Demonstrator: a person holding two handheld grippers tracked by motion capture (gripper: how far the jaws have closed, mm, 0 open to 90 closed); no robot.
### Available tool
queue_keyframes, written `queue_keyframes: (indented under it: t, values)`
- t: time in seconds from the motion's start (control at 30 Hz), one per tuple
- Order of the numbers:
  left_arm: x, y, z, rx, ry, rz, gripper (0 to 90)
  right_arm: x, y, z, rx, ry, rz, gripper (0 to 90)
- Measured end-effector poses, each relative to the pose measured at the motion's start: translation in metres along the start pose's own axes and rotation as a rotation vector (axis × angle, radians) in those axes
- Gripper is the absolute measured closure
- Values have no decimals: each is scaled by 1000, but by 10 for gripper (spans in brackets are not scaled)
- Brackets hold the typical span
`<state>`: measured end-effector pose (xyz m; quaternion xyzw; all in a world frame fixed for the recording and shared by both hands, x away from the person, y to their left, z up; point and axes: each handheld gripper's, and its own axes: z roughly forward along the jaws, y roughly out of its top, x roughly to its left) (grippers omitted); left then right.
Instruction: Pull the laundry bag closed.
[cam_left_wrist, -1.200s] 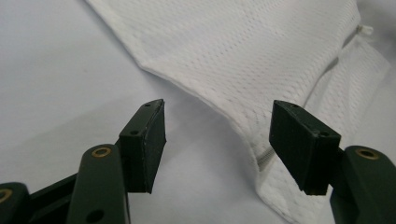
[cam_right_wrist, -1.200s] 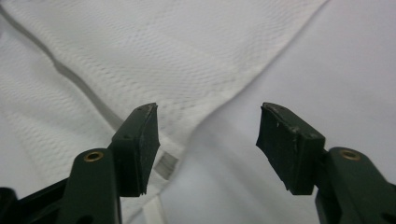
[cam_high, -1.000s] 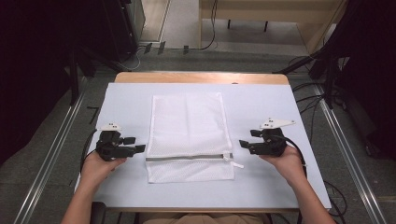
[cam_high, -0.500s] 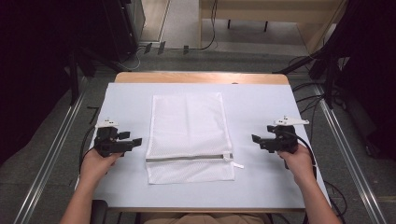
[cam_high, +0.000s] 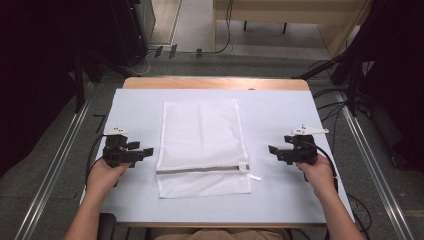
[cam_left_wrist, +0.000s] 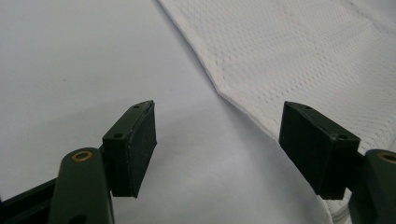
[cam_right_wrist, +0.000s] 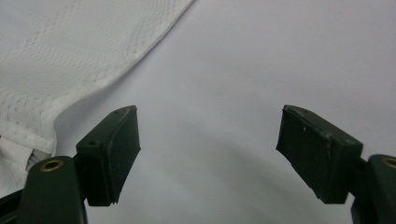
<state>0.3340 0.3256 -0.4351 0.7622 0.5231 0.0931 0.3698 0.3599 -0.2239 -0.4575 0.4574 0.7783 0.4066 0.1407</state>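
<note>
The white mesh bag is being left flat mid-table between the left gripper and right gripper, both being held apart from it, jaws just opened wide and empty.

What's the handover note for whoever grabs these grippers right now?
Left gripper: jaws have just been opening, now wide, nothing between them, parked off the left edge of the mesh bag.
Right gripper: jaws also just opened, empty, parked to the bag's right with a gap.
Bag: lies flat and centred on the table, zipper running across near the person's end, pull tab at its right end.
Done: bag laid out, both grippers off it.
Left: whatever comes next with the bag; neither gripper is touching it.
</note>
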Motion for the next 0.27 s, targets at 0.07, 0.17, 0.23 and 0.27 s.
queue_keyframes:
  t: [0.07, 0.17, 0.23, 0.27]
  values:
    - [0, 0, 1, 0, 13, 8, 274, -1, 0, 1, -1, -1, -2, 225]
    - [0, 0, 1, -2, 17, 6, 272, -1, 0, 1, 0, -3, -3, 226]
    - [0, 0, 0, -6, 15, 3, 271, -2, 0, 1, 2, -3, 0, 228]
    - [0, 0, 0, -6, 14, 2, 271, -2, 0, 1, 3, -2, -1, 229]
